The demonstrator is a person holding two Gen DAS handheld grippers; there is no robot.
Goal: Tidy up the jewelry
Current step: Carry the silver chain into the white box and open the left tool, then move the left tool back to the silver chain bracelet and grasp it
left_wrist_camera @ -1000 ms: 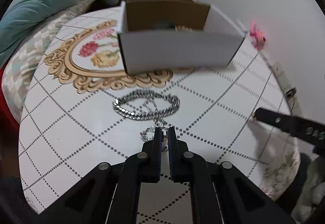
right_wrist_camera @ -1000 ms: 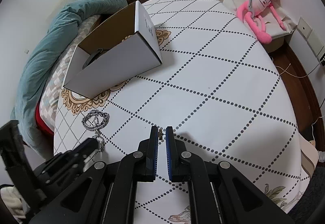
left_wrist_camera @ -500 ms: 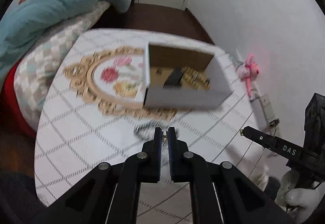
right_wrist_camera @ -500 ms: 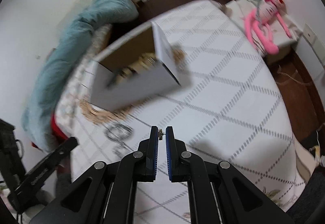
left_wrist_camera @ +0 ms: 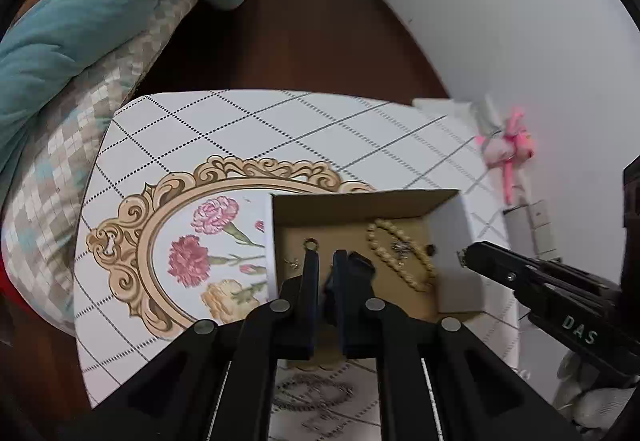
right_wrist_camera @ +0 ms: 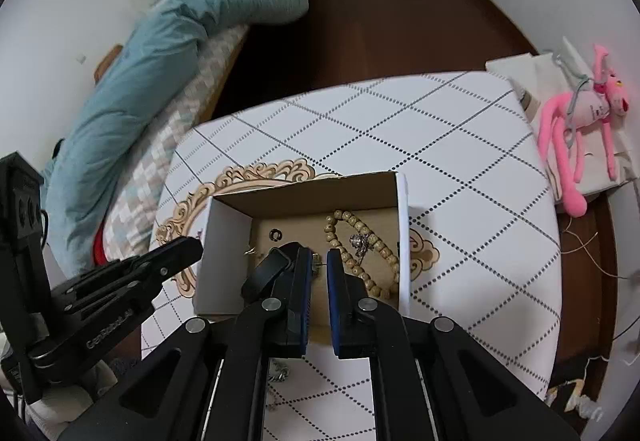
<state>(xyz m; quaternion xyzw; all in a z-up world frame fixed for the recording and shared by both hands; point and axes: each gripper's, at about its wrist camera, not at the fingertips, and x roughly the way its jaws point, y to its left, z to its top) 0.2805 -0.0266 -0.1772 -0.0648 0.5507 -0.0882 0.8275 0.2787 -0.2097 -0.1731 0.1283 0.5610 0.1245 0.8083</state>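
Over box [right_wrist_camera: 224,253], R gripper [right_wrist_camera: 319,255] pinches small gold piece [right_wrist_camera: 316,262]; L gripper [left_wrist_camera: 324,255] nearly together.

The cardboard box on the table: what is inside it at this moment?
Inside the cardboard box lie a wooden bead bracelet, a small silver charm on it, and a dark ring. The gripper fingers cover the near part of the floor.

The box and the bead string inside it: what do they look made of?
The box looks like cardboard: matte white outside, plain brown inside, with thin folded walls. The bead string looks like wood or seed: pale tan, dull round beads without glint, though the material is not certain. The small charm lying on it glints silvery, so probably metal.
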